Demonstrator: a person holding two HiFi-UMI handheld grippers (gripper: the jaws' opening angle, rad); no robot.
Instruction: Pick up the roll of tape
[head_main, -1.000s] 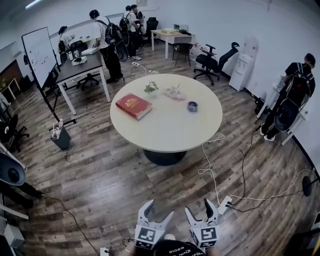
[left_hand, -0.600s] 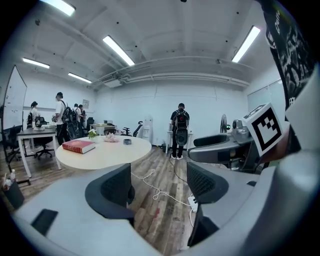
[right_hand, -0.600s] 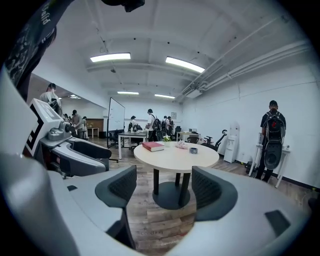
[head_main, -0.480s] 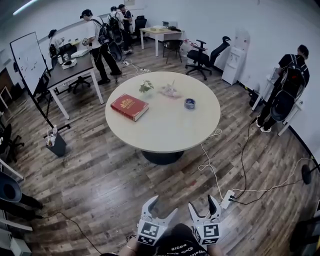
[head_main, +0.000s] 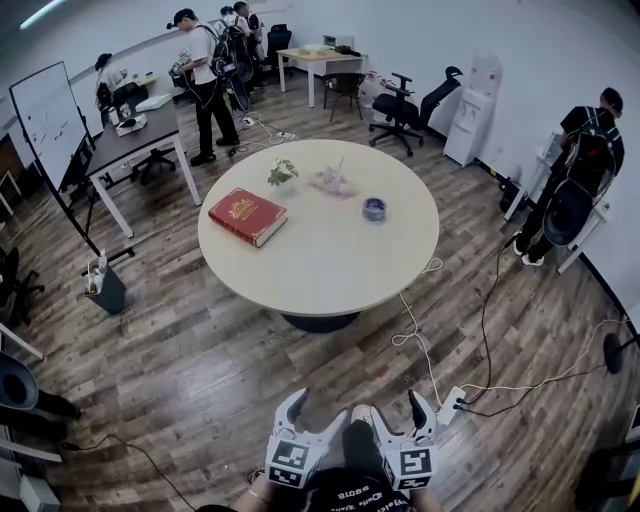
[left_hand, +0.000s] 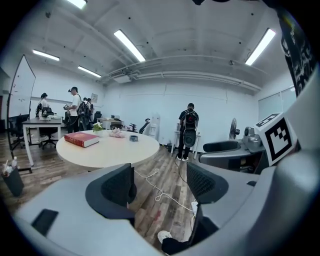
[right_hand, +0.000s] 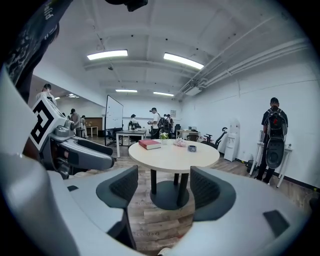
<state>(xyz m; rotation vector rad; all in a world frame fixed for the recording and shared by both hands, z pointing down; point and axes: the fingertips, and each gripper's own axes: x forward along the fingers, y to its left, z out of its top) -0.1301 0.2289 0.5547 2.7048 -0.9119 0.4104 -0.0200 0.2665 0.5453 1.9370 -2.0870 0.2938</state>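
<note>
The roll of tape (head_main: 374, 209) is a small dark-blue ring lying flat on the round beige table (head_main: 320, 260), on its far right part. It is also tiny in the left gripper view (left_hand: 133, 138) and in the right gripper view (right_hand: 192, 148). Both grippers hang low over the wooden floor, well short of the table and side by side. My left gripper (head_main: 318, 415) stands open and empty (left_hand: 160, 182). My right gripper (head_main: 396, 408) has wide jaws that are closing a little, with nothing between them (right_hand: 164, 189). It points at the table's pedestal.
A red book (head_main: 247, 216), a small potted plant (head_main: 281, 173) and a pink item (head_main: 333, 181) share the table. White cables and a power strip (head_main: 450, 405) lie on the floor to the right. A person with a backpack (head_main: 585, 165) stands at the right; desks, chairs and more people are behind.
Both grippers have moved forward toward the table, which now sits a little nearer and further left in the head view. Their jaws look as wide as before.
</note>
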